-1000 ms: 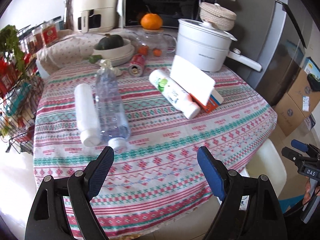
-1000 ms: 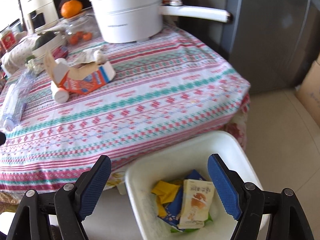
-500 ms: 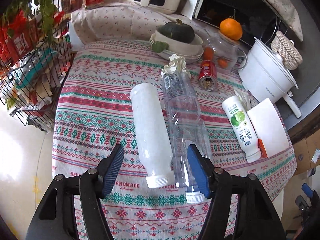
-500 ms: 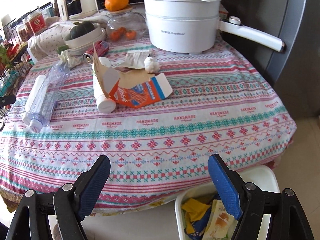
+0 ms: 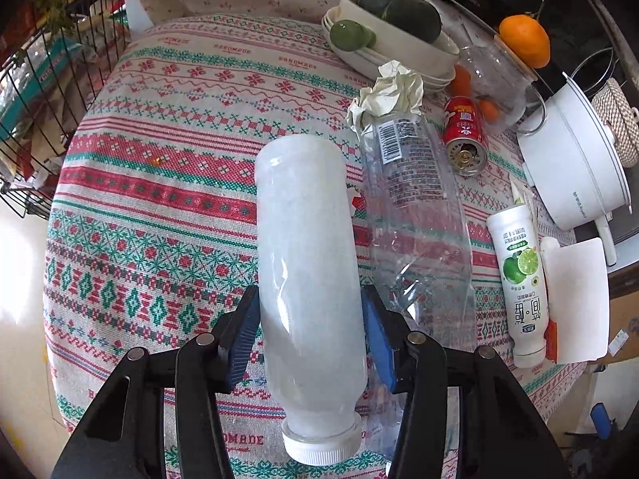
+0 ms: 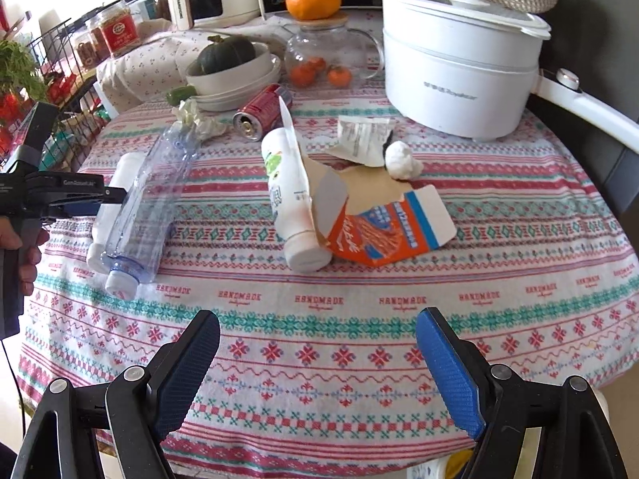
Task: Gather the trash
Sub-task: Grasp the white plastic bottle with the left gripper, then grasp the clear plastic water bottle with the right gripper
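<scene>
Left tool (image 5: 309,339) swung in w/ jaws just closing astride frosted bottle (image 5: 307,279) on counter (image 5: 159,183); pads abt touching, grip unconfirmed. Right tool (image 6: 317,363) spread, empty. Pickup prob imminent.

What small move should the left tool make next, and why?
Probably finish closing, then lift. The left tool, whose jaws have just been closing, straddles the frosted white bottle lying on the tablecloth, pads flanking its sides; the clear bottle lies close beside.
</scene>
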### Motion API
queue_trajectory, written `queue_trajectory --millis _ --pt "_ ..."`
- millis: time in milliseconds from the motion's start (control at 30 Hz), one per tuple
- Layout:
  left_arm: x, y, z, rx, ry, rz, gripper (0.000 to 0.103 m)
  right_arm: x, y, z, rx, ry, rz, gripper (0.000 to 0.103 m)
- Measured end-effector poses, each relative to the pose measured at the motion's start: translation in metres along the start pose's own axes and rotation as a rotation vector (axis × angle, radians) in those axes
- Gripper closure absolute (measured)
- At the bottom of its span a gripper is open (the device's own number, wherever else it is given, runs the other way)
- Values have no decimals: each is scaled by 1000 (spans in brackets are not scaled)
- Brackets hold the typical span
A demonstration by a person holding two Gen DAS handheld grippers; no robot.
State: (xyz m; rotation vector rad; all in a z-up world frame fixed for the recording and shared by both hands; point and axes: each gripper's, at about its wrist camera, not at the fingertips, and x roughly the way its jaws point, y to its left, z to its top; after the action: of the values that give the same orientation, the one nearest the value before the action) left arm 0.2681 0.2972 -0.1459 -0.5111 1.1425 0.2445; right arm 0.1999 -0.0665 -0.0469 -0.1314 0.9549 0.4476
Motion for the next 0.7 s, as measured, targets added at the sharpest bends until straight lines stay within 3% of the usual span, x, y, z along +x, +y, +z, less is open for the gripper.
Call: queue_trajectory --millis 267,433,567,700 --pt "-40 10 -25 20 -79 7 51 16 22 15 -8 21 26 19" --pt "-90 24 -61 12 -146 -54 51 28 44 29 -16 30 53 19" --pt "-116 36 -91 0 -197 -79 51 44 69 49 -8 40 115 19" --pt "-128 42 -111 27 -244 -55 51 71 97 67 12 72 177 19"
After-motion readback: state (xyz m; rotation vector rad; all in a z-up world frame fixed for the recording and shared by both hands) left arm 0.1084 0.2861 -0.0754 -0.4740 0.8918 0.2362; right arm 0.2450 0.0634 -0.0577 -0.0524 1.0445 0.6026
